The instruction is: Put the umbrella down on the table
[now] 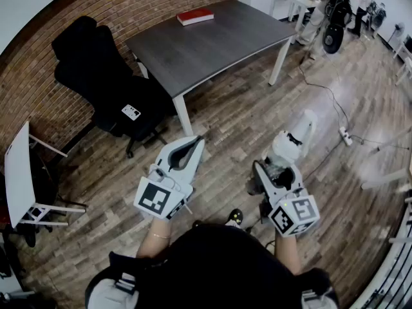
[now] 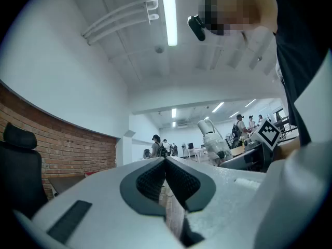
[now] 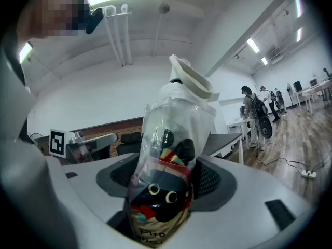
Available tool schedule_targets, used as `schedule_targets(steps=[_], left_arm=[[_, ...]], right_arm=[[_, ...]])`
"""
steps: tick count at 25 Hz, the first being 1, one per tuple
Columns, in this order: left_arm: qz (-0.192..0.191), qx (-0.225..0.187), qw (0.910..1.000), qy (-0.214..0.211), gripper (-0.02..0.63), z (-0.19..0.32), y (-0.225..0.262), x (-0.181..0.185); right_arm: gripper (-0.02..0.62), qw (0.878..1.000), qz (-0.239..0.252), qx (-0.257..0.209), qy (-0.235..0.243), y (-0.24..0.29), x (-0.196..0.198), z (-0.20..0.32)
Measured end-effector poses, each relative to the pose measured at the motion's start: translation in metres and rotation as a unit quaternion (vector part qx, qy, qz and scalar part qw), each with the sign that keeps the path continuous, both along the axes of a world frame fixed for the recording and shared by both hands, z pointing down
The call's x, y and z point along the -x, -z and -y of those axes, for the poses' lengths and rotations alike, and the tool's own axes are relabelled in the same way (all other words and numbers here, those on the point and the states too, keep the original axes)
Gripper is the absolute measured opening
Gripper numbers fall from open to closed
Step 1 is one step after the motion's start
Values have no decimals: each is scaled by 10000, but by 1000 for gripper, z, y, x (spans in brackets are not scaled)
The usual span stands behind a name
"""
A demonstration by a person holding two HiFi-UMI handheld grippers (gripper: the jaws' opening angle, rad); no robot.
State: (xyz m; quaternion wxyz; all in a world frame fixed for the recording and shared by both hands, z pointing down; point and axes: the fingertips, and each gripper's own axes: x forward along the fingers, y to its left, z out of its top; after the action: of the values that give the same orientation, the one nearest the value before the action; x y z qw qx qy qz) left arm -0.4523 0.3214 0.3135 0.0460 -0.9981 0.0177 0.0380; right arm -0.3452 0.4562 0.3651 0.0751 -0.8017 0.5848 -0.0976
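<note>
My right gripper (image 1: pixel 278 166) is shut on a folded umbrella (image 1: pixel 293 140) wrapped in a clear plastic sleeve, its white handle pointing away from me. In the right gripper view the umbrella (image 3: pixel 171 154) stands between the dark pads (image 3: pixel 212 183), showing a black cartoon print with round eyes and coloured stripes. My left gripper (image 1: pixel 192 145) is held level beside it, its jaws shut with nothing between them; the left gripper view shows the pads (image 2: pixel 150 178) meeting. The dark grey table (image 1: pixel 212 44) with white legs stands ahead across the wooden floor, well beyond both grippers.
A red book (image 1: pixel 195 16) lies near the table's far edge. A black office chair (image 1: pixel 106 82) stands left of the table against the brick wall. A white folding stand (image 1: pixel 19 172) is at far left. A power strip and cable (image 1: pixel 344 136) lie on the floor; people (image 1: pixel 331 8) stand at back right.
</note>
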Motion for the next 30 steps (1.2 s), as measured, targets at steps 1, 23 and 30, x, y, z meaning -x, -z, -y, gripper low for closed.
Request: schedule_targets(steps=[1,23,30], left_arm=[[2,1,10000,-4,2,0,1,-1],[-123,-7,9998,-160,2,-14,7,-49],[-157,8,9991,-389,2,-45,8,-94]], right_arm=[[296,10000,-3,9,-6,0,-1,0],[298,9999,-118,-50,-66,5,-42,-14],[298,9996,-226,-62,-172,10,-79,-41]])
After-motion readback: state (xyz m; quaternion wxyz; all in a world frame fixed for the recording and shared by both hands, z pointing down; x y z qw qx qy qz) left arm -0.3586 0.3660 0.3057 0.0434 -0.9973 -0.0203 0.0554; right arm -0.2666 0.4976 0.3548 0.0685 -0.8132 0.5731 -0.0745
